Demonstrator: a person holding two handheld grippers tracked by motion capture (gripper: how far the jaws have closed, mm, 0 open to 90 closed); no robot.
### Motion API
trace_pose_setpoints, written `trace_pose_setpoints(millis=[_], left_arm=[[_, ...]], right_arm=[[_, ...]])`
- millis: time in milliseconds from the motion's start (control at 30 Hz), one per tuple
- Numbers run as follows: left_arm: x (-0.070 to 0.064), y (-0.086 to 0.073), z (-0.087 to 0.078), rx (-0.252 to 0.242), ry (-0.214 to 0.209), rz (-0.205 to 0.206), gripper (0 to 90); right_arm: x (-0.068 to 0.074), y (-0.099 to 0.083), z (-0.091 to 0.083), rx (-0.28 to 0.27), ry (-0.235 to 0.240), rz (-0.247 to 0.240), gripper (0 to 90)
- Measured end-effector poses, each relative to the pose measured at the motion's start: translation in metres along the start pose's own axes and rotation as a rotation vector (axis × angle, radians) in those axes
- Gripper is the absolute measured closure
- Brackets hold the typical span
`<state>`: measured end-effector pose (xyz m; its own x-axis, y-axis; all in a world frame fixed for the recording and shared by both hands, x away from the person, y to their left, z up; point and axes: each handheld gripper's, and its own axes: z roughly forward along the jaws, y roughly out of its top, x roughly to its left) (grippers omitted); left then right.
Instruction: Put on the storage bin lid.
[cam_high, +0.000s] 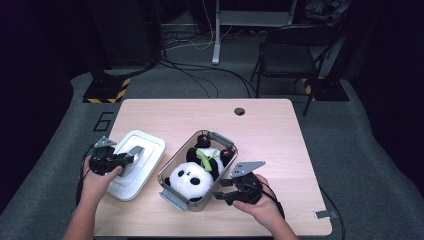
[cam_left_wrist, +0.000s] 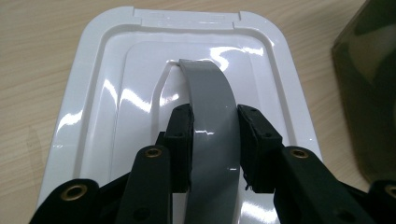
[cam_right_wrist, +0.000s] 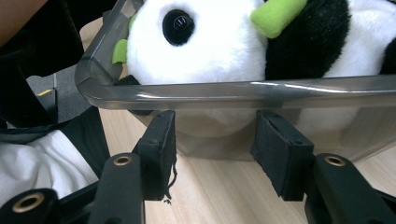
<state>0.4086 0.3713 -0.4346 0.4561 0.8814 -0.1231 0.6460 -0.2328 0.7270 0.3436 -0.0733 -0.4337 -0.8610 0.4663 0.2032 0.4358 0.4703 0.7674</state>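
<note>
We see a pale wooden table carrying a white lid on its left part and a clear smoky-grey box just to the right of it; the two lie close together, and we cannot tell from above whether they touch. Inside the box lies a plush panda, its white head toward the person and its black legs toward the far end; a green strip of cloth crosses its chest.

The left hand-held gripper sits over the lid, and in the left gripper view its two black pads press on either side of the lid's curved grey handle; so it is closed on that handle, with the lid lying flat on the table beneath it.

The right hand-held gripper rests at the near right side of the box, held by the person's right hand; in the right gripper view its jaws stand wide apart with nothing between them, its tips close to the clear wall of the box below the rim; we cannot tell whether they touch it. The panda's white face and one black eye show just above that rim.
</note>
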Motion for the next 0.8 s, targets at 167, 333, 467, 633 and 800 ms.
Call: trace_pose_setpoints(millis=[167,333,467,633,800], left_arm=[[-0.007,0.010,-0.012,-0.016,-0.036,0.007,67.0],[-0.012,0.019,-0.021,-0.025,-0.061,0.025,67.0],[-0.015,0.026,-0.025,-0.037,-0.075,0.033,67.0],[-0.017,0.034,-0.028,-0.058,-0.117,0.024,67.0],[-0.020,0.043,-0.033,-0.042,-0.102,0.059,67.0]], right_arm=[[0.000,0.001,0.003,0.004,-0.004,-0.014,48.4],[0.001,0.003,0.006,0.003,-0.004,-0.008,48.4],[0.001,0.005,0.008,-0.011,0.000,-0.002,48.4],[0.000,0.008,0.012,-0.016,0.004,0.001,48.4],[-0.001,0.008,0.016,-0.011,-0.002,-0.006,48.3]])
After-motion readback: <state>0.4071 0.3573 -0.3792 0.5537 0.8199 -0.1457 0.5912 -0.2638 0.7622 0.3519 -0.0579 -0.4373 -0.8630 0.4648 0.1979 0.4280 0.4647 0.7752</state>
